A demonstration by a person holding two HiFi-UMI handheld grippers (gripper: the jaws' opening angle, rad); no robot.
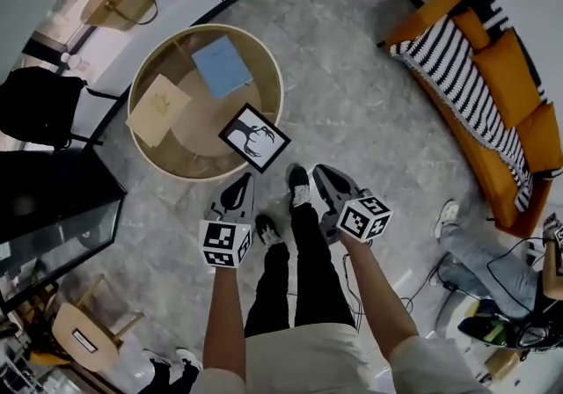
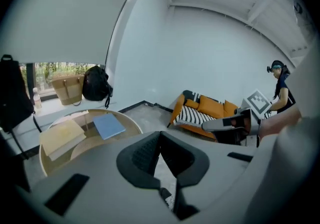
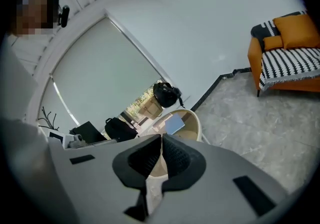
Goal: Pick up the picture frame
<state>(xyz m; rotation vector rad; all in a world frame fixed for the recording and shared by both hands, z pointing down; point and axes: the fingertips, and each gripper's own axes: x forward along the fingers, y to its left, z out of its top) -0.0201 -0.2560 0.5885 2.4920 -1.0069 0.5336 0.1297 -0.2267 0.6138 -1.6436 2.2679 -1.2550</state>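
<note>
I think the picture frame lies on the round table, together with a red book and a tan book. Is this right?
Almost. The head view shows a blue book, not a red one. The rest holds: the frame lies on the round table, together with that book and the tan book.

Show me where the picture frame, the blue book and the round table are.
picture frame (image 1: 254, 137), head view, middle of its black-and-white picture.
blue book (image 1: 222, 66), head view, middle of its cover.
round table (image 1: 198, 124), head view, bare top beside the frame.
</note>
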